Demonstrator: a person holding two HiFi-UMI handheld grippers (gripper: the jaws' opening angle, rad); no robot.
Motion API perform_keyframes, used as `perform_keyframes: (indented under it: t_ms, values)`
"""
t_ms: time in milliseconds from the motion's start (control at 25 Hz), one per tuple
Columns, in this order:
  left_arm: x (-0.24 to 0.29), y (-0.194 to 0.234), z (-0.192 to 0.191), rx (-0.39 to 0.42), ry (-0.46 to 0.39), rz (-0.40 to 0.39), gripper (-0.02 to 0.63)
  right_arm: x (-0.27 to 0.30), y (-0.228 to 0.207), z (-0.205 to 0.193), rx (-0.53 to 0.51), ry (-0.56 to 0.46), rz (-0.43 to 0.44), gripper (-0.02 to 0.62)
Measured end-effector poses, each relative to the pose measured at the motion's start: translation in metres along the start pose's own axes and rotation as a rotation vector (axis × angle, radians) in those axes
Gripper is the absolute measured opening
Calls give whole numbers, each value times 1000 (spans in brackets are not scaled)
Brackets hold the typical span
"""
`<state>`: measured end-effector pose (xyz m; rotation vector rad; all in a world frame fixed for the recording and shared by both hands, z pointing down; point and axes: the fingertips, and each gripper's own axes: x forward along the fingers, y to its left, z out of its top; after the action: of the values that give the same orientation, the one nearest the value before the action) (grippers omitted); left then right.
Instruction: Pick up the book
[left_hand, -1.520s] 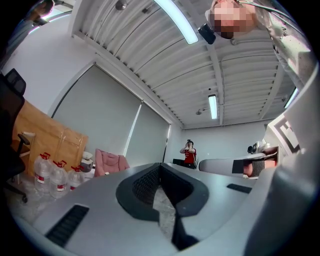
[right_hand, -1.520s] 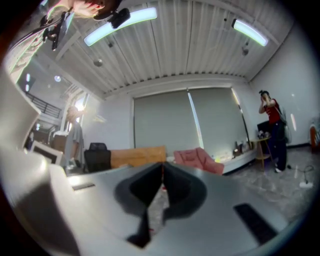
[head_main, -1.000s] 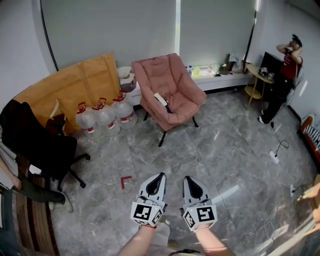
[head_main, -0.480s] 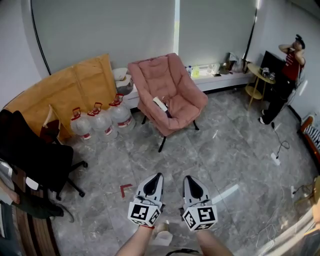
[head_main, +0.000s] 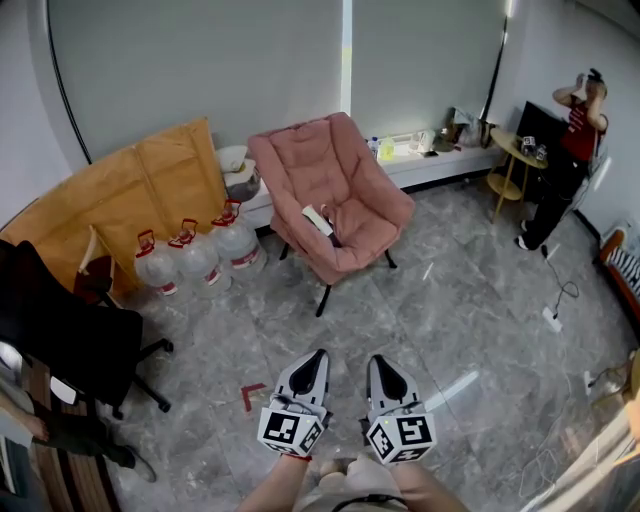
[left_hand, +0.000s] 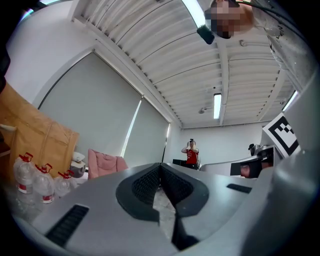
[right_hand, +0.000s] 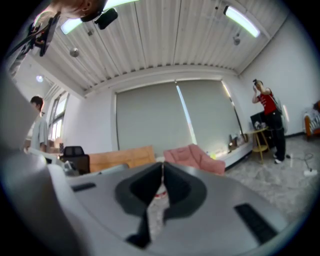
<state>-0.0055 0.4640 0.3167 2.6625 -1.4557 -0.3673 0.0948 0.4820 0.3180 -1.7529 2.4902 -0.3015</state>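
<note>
grey tile floor (head_main: 470, 320), pink armchair (head_main: 322, 165) w/ book (head_main: 317, 220) on seat, 3 water jugs (head_main: 197, 258), red tape (head_main: 251, 394)

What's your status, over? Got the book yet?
Left gripper and right gripper both shut, empty. Book lies on the pink chair seat, not reached. Nothing stands between; water bottles sit left of the chair.

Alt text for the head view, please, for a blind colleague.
A white book lies on the pink armchair across the grey floor. The left hand-held gripper and right hand-held gripper, both shut and empty, point toward it.
</note>
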Motion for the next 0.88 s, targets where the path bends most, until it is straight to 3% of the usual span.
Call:
perform_keyframes:
  t_ms: [400,880]
  values:
    - [32,37,-5,-7,7,42,15,56,-7,-7,4,33,43,14]
    - [125,80,-3,3,-15,33,15,156,-42,10,-22,33,93,14]
